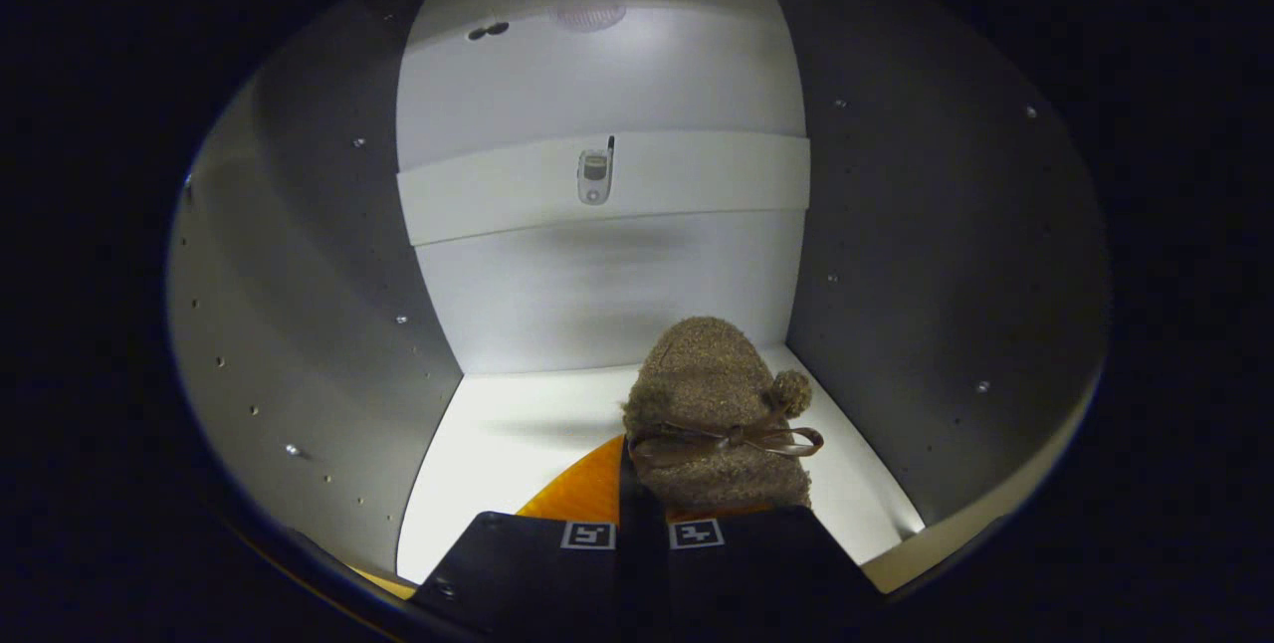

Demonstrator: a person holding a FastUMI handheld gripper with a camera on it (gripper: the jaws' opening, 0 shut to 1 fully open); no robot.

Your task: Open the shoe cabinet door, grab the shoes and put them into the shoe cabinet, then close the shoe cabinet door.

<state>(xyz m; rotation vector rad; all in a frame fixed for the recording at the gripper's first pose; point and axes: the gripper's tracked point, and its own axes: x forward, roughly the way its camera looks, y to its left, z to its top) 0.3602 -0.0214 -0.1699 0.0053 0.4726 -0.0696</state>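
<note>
A fuzzy brown slipper [712, 394] with a thin brown ribbon bow and an orange insole [587, 494] sits just ahead of my fingers, toe pointing at the cabinet's back wall. My gripper [642, 526] is shut on the slipper, pinching the dark rim at its heel end between both fingers. The slipper is inside the white shoe cabinet [498, 444], low over the bright shelf floor; I cannot tell if its sole touches the floor. It lies nearer the right side wall than the left.
Grey side walls [318, 305] with rows of small holes close in on both sides. Across the back wall runs a white rail [697, 180] carrying a small metal fitting [594, 175]. Left of the slipper the shelf floor is bare.
</note>
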